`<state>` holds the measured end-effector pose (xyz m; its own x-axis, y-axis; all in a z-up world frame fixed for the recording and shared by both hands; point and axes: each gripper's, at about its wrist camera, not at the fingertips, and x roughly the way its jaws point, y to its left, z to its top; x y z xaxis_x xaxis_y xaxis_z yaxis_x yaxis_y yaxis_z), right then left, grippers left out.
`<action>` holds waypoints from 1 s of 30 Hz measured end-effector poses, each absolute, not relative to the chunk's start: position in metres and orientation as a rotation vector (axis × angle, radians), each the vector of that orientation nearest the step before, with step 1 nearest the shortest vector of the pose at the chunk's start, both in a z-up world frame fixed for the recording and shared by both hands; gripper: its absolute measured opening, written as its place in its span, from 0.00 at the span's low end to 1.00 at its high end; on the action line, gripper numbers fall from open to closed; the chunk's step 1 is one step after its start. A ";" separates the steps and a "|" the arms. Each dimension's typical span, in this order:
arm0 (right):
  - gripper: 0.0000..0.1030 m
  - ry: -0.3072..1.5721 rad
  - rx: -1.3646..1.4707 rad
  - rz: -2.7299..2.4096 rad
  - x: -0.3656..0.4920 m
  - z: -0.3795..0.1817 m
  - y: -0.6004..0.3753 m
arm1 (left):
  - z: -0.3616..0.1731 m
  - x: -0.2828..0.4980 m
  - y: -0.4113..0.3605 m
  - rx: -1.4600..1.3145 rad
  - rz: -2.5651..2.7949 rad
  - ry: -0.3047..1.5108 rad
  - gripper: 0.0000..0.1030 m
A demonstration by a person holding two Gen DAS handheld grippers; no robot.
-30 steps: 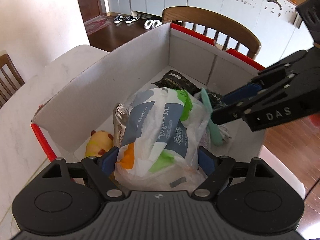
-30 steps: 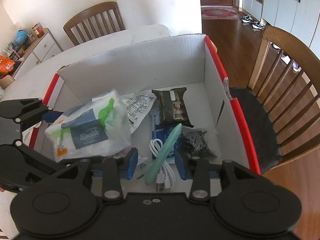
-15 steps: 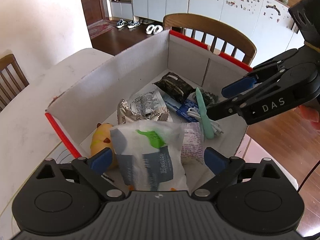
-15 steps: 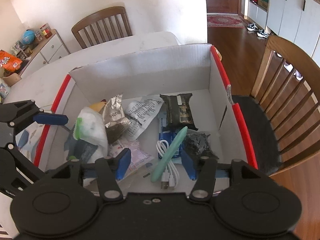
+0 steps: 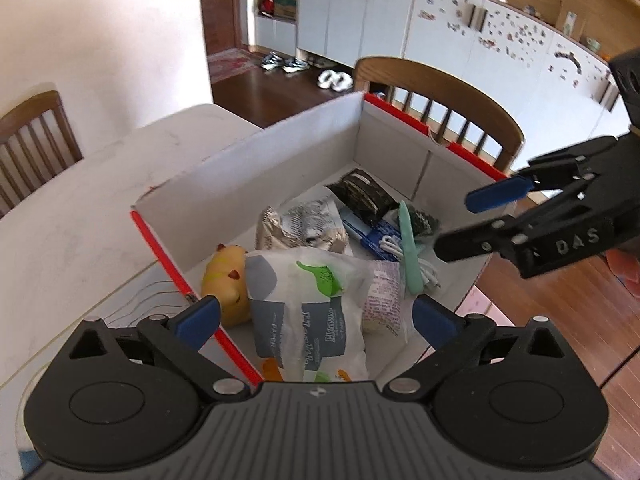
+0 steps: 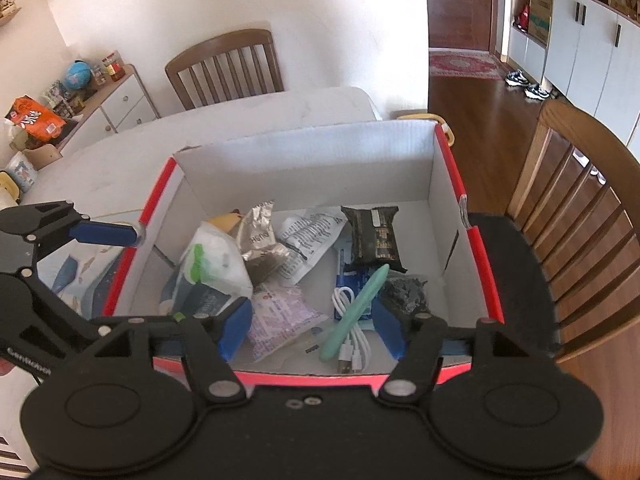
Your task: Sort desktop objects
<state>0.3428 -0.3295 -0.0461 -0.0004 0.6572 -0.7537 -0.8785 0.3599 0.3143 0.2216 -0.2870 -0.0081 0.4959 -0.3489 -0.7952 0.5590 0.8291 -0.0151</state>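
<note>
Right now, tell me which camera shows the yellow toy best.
The left wrist view: the yellow toy lies in plain sight by the box's red edge, beside the tissue pack. In the right wrist view only a sliver of it peeks out behind the tissue pack and a foil wrapper.

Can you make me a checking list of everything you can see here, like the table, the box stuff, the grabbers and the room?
Surface: white table, mostly bare behind the box.
Job's things: open box with red edges holds a tissue pack, yellow toy, silver wrapper, printed packet, dark snack bar, pink packet and mint green stick.
Clutter: patterned pack outside the box, on its left in the right wrist view.
Grippers: left gripper and right gripper are both opening above the box, pressing on nothing.
Cables: white cable coiled in the box.
Surroundings: wooden chairs, white cabinets, shoes on wood floor.
</note>
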 end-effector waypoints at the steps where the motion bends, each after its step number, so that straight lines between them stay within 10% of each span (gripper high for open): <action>1: 0.69 0.983 -0.276 1.235 0.342 -0.045 -0.331 | -0.007 0.220 -0.287 0.259 -0.543 0.888 1.00; 30: 0.90 0.782 -0.265 1.269 0.300 -0.008 -0.380 | 0.031 0.162 -0.272 0.122 -0.402 0.837 1.00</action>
